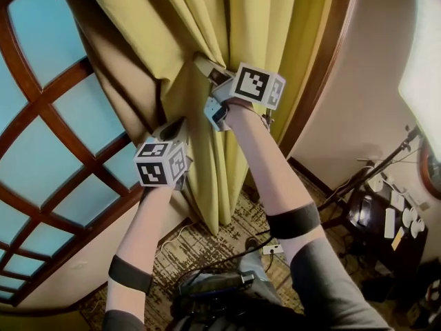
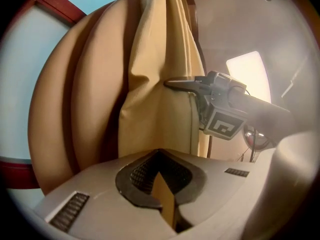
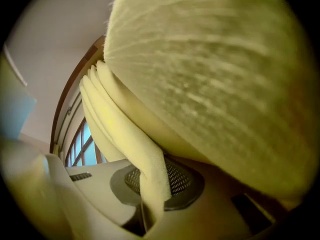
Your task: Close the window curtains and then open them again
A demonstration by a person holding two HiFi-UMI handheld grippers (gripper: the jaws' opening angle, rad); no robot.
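Curtain (image 1: 207, 47): window (image 1: 48, 116) to its left; table (image 1: 364, 214) well to its right; left gripper (image 1: 172, 128) at its left edge; right gripper (image 1: 204, 66) higher, on a middle fold.

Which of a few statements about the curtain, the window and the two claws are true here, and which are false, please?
1. The left claw is shut on a fold of the yellow curtain. True.
2. The right claw hangs empty, clear of the curtain. False: it pinches a curtain fold.
3. The curtain covers the whole window. False: it is bunched at the window's right side, and the panes are bare.
4. In the head view the right claw sits higher than the left claw. True.
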